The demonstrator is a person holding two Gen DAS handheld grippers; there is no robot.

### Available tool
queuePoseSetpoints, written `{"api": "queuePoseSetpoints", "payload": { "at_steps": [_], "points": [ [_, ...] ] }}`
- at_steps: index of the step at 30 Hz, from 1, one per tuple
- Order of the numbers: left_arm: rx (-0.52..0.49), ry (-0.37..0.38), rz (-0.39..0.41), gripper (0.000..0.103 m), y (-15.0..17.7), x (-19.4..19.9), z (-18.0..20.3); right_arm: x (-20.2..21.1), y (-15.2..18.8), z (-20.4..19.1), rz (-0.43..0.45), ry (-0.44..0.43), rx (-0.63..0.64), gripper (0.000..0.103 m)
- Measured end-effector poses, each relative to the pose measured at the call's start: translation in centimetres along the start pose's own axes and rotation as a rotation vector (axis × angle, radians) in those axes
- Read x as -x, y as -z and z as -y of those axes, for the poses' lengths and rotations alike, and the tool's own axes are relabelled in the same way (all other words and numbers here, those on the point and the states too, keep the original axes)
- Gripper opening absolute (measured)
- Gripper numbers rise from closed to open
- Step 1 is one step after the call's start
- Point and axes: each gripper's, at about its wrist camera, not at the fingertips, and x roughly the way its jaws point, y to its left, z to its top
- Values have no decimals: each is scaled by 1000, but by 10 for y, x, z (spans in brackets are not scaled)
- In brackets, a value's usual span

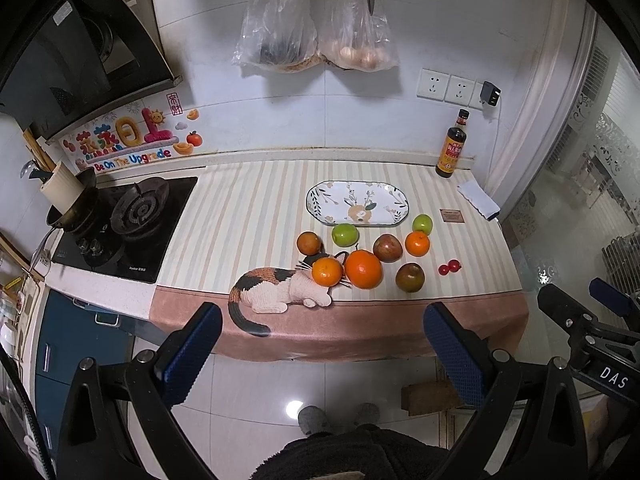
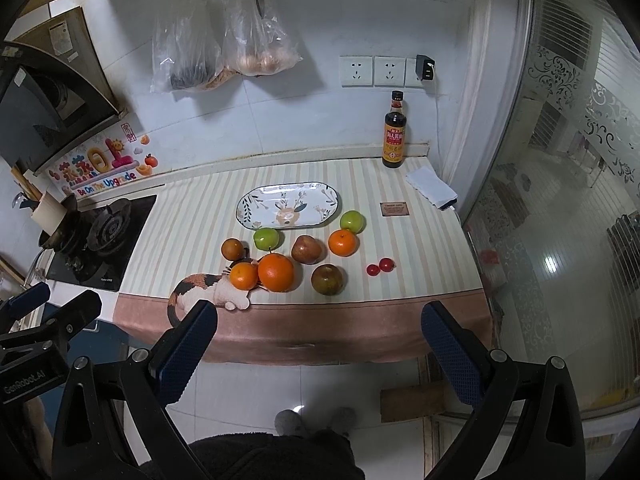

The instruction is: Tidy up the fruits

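Left gripper (image 1: 322, 344) and right gripper (image 2: 318, 340) are hovering before the counter, jaws wide apart, holding nothing. Fruits (image 1: 363, 269) are lying loose on the striped mat (image 1: 248, 208), just beside the empty oval plate (image 1: 320, 200).

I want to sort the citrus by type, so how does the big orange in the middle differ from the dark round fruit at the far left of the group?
The big orange is clearly larger than the dark round fruit. The orange is bright and evenly coloured; the dark fruit is dull brownish orange. The orange touches a smaller orange near the mat's front; the dark fruit sits farther back, nearer the empty plate. Both are round and lie off the plate.
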Motion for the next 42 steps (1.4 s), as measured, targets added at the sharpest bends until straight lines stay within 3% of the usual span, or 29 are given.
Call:
{"api": "queuePoseSetpoints", "payload": {
  "at_steps": [21,26,29,34,39,42],
  "points": [
    [6,5,8,103,-1,5,4,1,-3,2,6,-4,-21,103],
    [-3,-84,87,103,-10,-10,-7,-6,-9,10,59,-67,-101,103],
    [-14,-159,126,103,-16,-33,-18,-29,-10,10,54,-81,-132,103],
    [-13,-213,96,103,-28,-81,-42,-98,-11,2,-49,-121,-170,103],
    [12,-256,-12,103,-38,-143,-64,-191,-17,-12,-170,-175,-177,103],
    [53,-263,-132,103,-42,-189,-80,-269,-25,-19,-270,-222,-176,103]
  ]
}}
